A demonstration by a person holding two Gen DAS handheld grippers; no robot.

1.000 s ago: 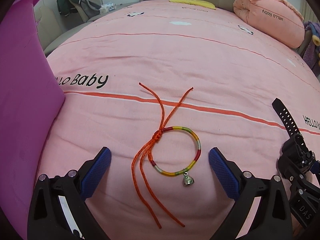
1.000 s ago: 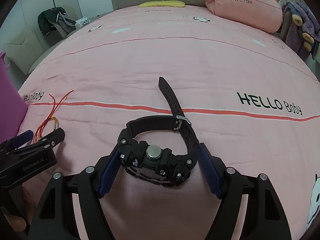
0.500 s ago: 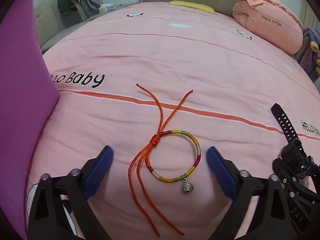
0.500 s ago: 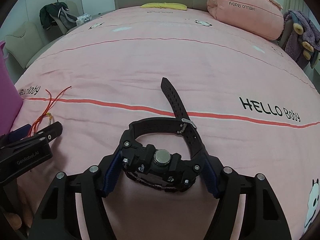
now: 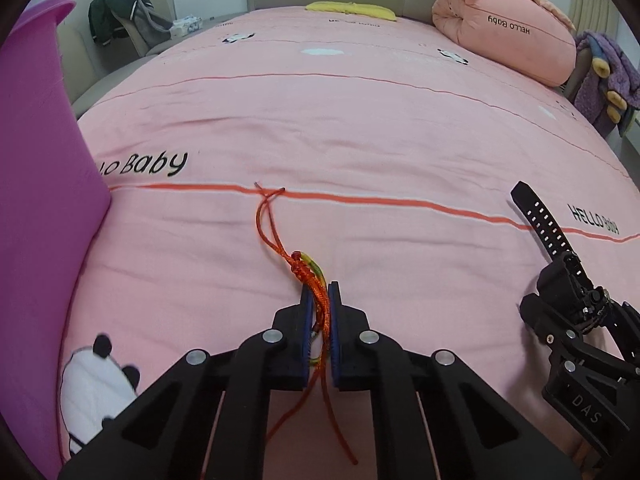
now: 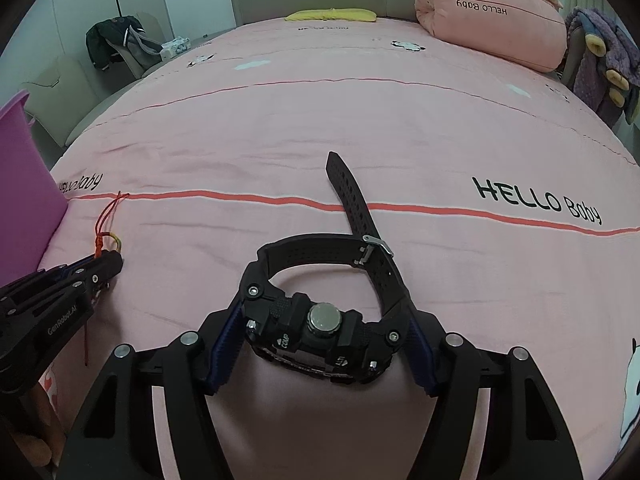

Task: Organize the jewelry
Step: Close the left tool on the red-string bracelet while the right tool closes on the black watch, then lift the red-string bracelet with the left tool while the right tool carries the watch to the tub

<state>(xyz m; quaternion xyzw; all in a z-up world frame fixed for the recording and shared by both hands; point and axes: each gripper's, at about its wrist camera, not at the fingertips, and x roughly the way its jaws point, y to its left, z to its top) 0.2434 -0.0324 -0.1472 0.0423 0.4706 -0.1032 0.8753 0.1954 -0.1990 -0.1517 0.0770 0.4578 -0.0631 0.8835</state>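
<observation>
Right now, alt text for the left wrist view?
The left claw is shut on a braided cord bracelet, whose orange cords trail across the pink bedspread. A purple bin stands at far left. At right, the right claw holds a black watch.

The bracelet bell is hidden between the clamped tongs.

Pink bed carries cord bracelet, black watch, purple bin
</observation>
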